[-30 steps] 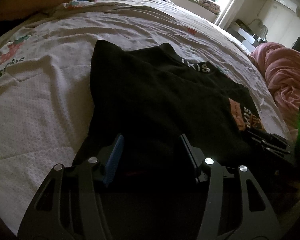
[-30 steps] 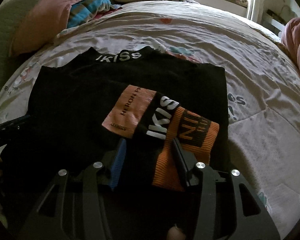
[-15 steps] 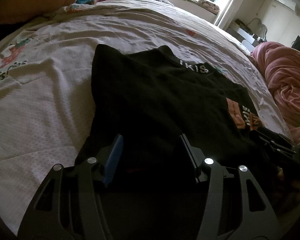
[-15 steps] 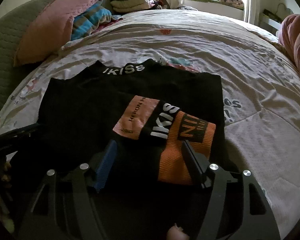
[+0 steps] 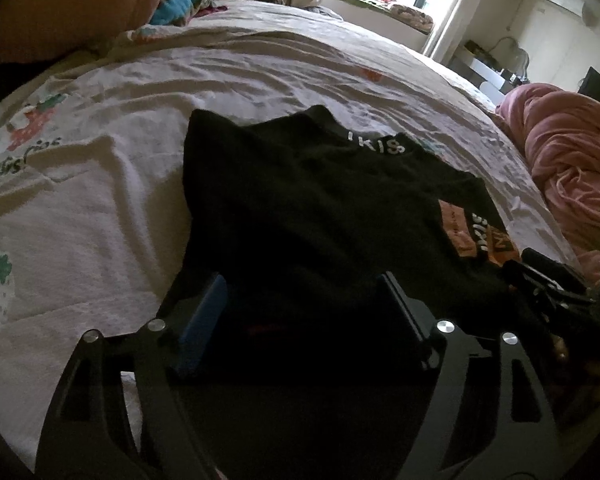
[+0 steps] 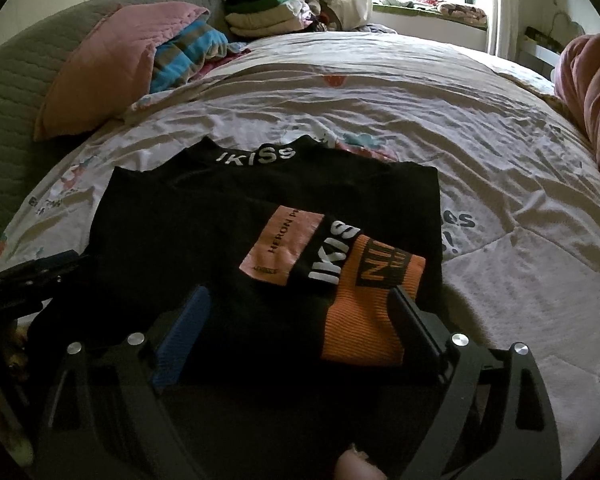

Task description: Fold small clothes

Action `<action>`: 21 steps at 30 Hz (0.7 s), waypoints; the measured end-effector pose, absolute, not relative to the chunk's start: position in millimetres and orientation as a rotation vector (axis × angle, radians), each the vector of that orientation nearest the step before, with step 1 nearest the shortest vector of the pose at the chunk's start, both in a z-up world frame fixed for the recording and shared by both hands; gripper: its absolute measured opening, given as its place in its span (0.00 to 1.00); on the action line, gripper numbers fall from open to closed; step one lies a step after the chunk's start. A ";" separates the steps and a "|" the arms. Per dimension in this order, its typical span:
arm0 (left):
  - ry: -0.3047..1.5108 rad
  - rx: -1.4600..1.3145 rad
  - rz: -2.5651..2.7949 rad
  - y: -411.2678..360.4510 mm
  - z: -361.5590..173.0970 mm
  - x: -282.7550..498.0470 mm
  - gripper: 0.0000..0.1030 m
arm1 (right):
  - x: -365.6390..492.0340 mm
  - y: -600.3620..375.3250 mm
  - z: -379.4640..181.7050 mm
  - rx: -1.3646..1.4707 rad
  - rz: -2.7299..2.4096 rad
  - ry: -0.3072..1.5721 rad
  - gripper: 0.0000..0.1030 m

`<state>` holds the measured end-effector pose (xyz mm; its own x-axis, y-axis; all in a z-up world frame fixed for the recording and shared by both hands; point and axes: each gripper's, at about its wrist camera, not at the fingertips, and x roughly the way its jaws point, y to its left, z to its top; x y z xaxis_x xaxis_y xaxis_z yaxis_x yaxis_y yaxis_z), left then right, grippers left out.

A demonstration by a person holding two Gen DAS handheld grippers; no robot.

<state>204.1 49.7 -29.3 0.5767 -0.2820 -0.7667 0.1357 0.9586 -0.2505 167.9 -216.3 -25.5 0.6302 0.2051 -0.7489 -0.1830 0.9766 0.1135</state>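
Both grippers have just been opening, their jaws now spread wide over the black sweater (image 6: 228, 216), pads off the cloth. Left gripper (image 5: 304, 300) stands over the plain hem corner; right gripper (image 6: 300, 312) straddles the folded-in orange cuff (image 6: 364, 320). Sweater lies flat on the bed (image 6: 420, 120), collar pointing away, its long axis running sideways.
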 end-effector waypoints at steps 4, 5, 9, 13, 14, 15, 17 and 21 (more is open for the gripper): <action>0.908 -0.163 -0.226 50.1 -24.5 200.9 0.86 | 167.0 -215.7 -23.0 0.025 0.214 0.852 0.89; 0.905 -0.161 -0.219 50.4 -23.6 200.5 0.88 | 166.7 -215.3 -21.7 0.020 0.207 0.848 0.92; 0.893 -0.155 -0.197 52.4 -20.2 198.4 0.91 | 163.9 -217.6 -16.5 0.021 0.200 0.826 0.94; 0.892 -0.171 -0.192 55.2 -18.3 196.1 0.91 | 161.7 -219.4 -11.1 0.023 0.202 0.813 0.94; 0.892 -0.173 -0.190 55.6 -18.0 195.6 0.91 | 161.2 -219.2 -10.0 0.023 0.201 0.811 0.94; 0.890 -0.173 -0.186 56.1 -17.3 194.8 0.91 | 160.6 -219.4 -8.8 0.024 0.201 0.808 0.94; 0.887 -0.175 -0.180 56.8 -15.7 192.6 0.91 | 158.4 -220.1 -6.1 0.028 0.203 0.801 0.94; 0.873 -0.181 -0.180 57.3 -9.8 188.1 0.91 | 155.1 -221.2 -1.1 0.027 0.204 0.791 0.95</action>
<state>188.1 57.3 -9.8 0.6295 -0.2300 -0.7422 0.0828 0.9696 -0.2302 155.1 -221.2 -1.1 0.6845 0.1922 -0.7032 -0.1724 0.9799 0.1001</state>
